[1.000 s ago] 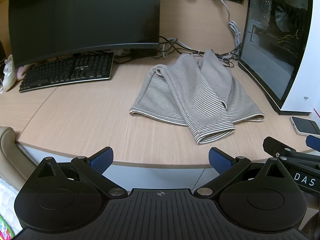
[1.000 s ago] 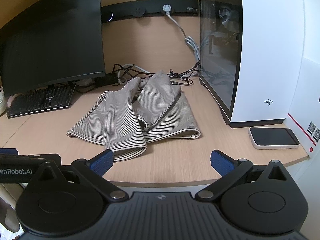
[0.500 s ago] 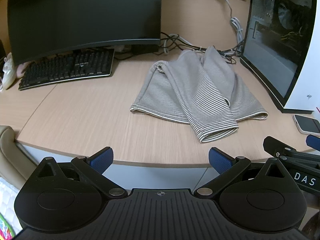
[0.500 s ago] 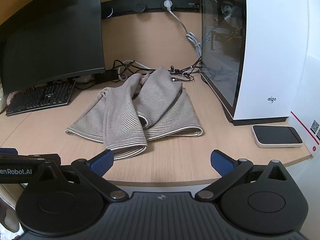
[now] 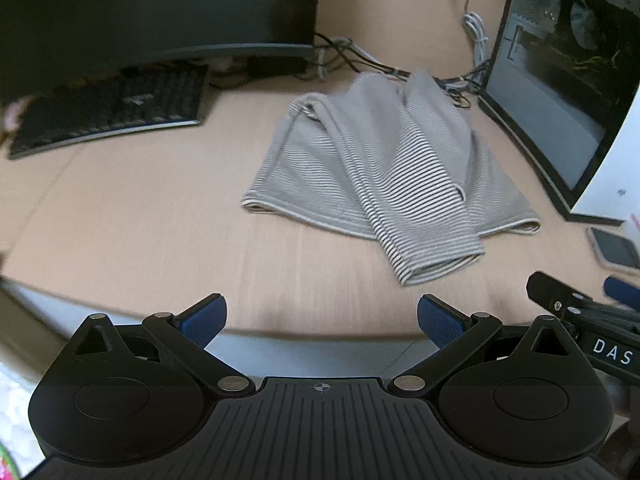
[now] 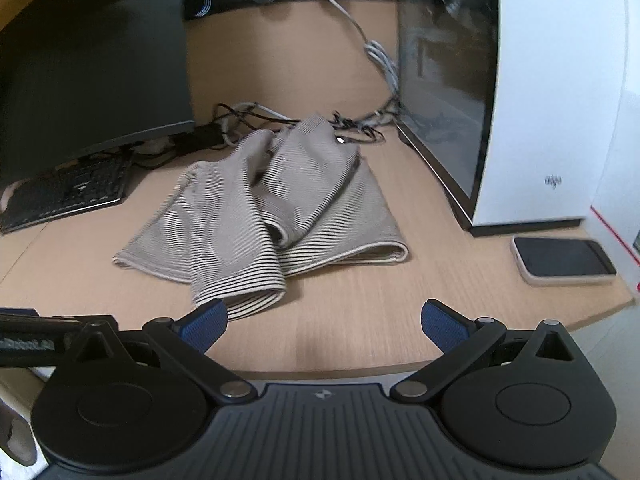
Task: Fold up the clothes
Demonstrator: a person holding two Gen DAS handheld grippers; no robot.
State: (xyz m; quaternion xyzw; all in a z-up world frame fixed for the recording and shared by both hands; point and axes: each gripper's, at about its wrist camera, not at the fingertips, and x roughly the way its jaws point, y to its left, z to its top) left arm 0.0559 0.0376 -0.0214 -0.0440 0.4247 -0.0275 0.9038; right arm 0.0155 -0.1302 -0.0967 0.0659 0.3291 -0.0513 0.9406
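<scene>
A grey striped garment [image 5: 384, 176] lies rumpled on the wooden desk [image 5: 140, 216], with one sleeve folded over its middle toward the front edge. It also shows in the right wrist view [image 6: 272, 208]. My left gripper [image 5: 322, 320] is open and empty, over the desk's front edge, short of the garment. My right gripper [image 6: 324, 320] is open and empty, just in front of the sleeve cuff [image 6: 240, 300]. The right gripper also shows at the right edge of the left wrist view [image 5: 588, 316].
A black monitor [image 5: 152, 8] and keyboard [image 5: 108, 116] stand at the back left. A white computer case [image 6: 520, 92] stands at the right, with cables [image 6: 280, 120] behind the garment. A phone [image 6: 564, 260] lies at the front right.
Both grippers have moved forward toward the desk, so the garment looks closer and larger. Both stay open. The garment has not moved.
</scene>
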